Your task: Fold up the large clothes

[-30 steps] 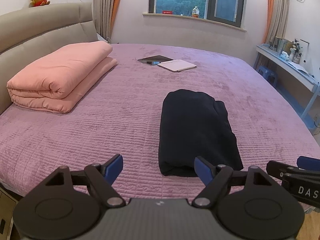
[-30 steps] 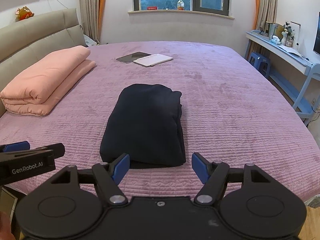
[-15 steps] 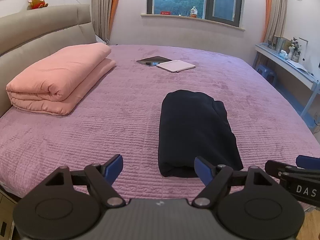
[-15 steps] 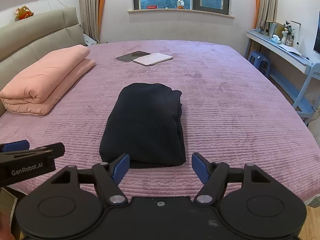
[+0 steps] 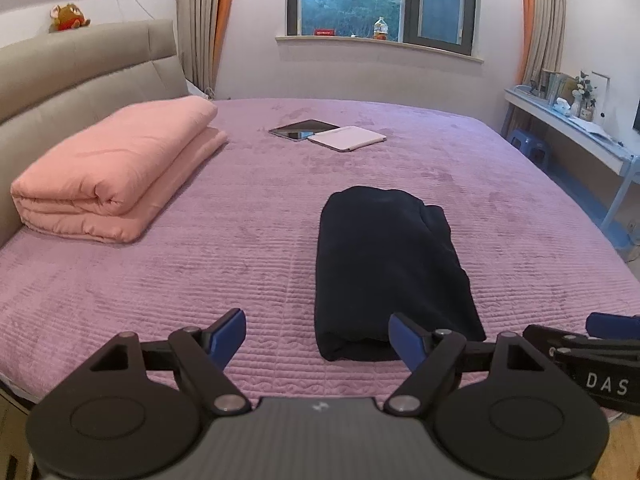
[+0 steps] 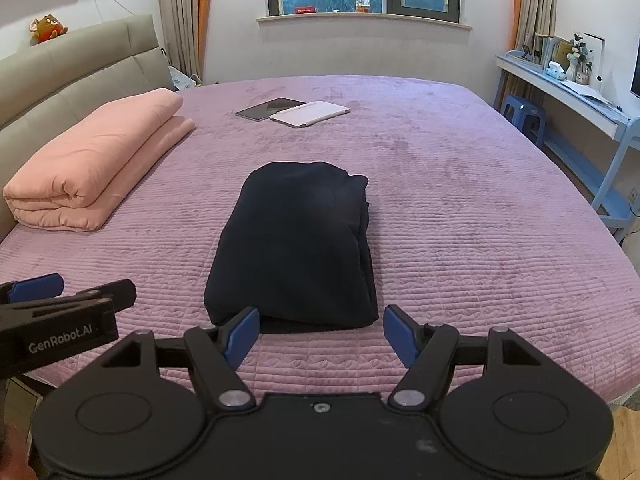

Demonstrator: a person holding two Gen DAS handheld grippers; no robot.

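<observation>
While both grippers hover spread, folded navy garment (image 6: pixel 296 244) lies on bed (image 6: pixel 460 208).

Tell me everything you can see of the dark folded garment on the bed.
The dark garment is navy-black, soft and thick-looking, folded into a long rounded bundle with layered edges along its right side. It lies flat on the purple bedspread, lengthwise away from the cameras, near the front edge. Nothing else touches it; both grippers are open, short of it.
</observation>
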